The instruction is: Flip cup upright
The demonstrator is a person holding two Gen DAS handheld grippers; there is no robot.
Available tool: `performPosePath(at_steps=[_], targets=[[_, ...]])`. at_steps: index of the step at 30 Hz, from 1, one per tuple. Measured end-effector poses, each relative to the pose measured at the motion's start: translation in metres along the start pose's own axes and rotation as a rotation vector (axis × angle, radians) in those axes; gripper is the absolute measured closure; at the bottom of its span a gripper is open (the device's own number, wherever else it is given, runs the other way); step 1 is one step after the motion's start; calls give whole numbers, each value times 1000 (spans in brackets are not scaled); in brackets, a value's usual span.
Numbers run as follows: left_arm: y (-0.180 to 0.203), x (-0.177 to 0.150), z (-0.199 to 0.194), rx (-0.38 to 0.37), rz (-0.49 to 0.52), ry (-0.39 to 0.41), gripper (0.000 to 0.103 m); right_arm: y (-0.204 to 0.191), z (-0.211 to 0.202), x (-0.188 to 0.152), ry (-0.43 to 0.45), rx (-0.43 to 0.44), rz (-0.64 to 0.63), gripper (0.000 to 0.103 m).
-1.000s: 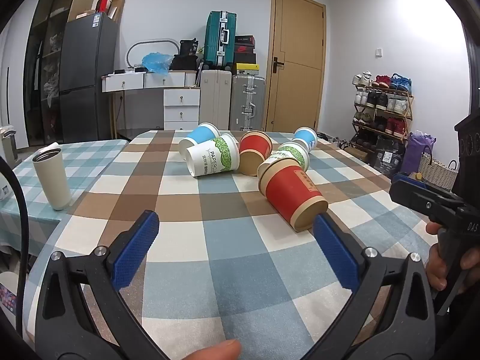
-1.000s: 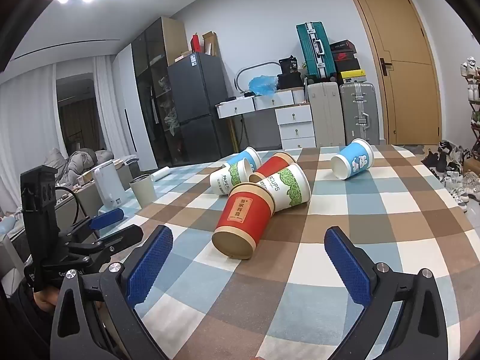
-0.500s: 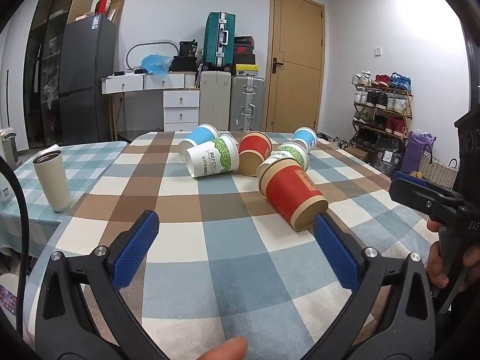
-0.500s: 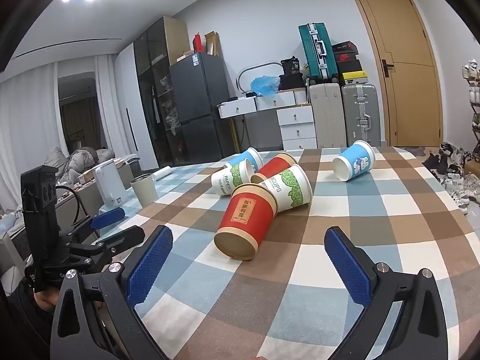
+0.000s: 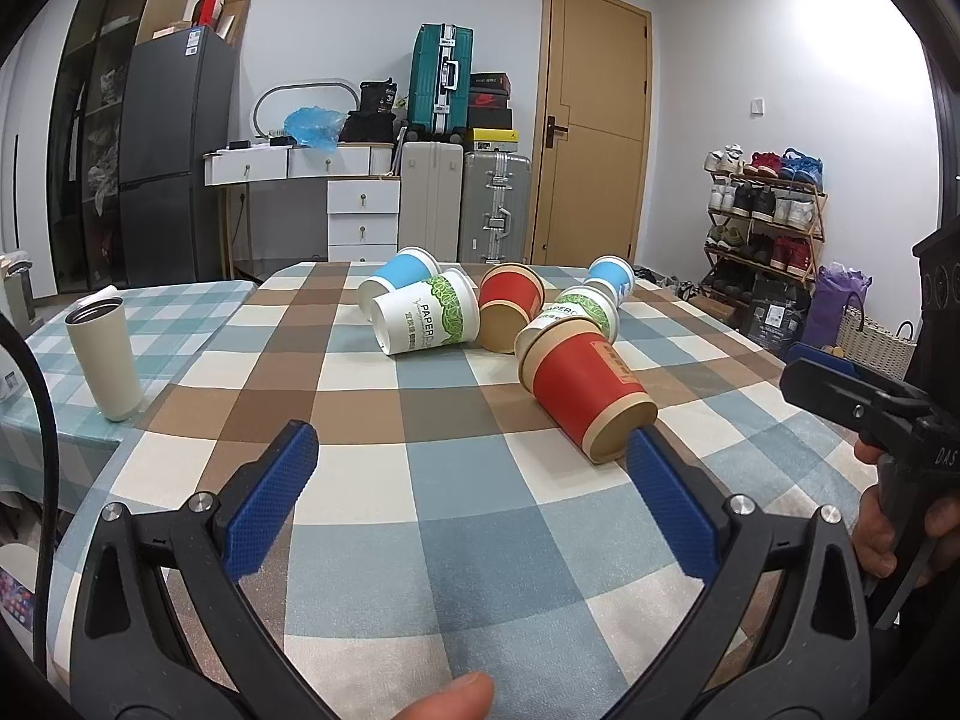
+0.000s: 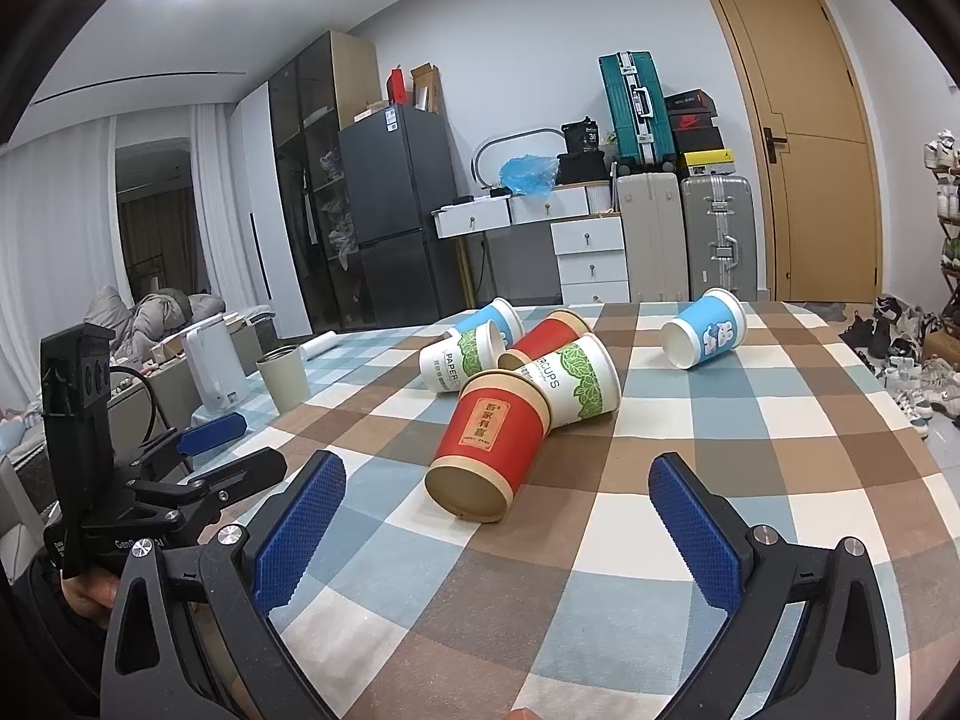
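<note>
The left hand-held gripper (image 5: 471,456) is spread wide and holds nothing, above the checked counter (image 5: 372,480). The right hand-held gripper (image 6: 498,492) is equally spread and empty, with the tipped red cup (image 6: 489,441) lying just ahead of its fingers.

Both cameras sit low over the near edge of the checked table (image 5: 480,540), each looking forward between its own blue-padded fingers toward the far wall. The left wrist view faces straight at the door (12 o'clock), with the right gripper (image 5: 840,384) intruding at 3 o'clock. The right wrist view is angled leftward toward the fridge, the left gripper (image 6: 222,444) at 8 o'clock. Both share the cluster of tipped cups, the nearest red cup (image 5: 585,396) (image 6: 489,450) close ahead.
</note>
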State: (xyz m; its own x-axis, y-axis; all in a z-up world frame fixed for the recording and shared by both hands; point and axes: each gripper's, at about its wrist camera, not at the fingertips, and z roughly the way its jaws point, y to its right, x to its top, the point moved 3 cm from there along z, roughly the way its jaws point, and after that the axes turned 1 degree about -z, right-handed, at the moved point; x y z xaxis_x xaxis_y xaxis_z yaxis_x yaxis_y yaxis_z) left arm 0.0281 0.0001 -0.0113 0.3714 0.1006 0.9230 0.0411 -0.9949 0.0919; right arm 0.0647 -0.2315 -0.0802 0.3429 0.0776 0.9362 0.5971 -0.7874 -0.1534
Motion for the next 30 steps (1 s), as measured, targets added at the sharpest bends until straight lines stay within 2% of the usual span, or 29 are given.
performPosePath(at_steps=[30], targets=[[0, 4, 0, -2, 1, 2, 0, -7, -3, -1, -11, 49, -24, 0]])
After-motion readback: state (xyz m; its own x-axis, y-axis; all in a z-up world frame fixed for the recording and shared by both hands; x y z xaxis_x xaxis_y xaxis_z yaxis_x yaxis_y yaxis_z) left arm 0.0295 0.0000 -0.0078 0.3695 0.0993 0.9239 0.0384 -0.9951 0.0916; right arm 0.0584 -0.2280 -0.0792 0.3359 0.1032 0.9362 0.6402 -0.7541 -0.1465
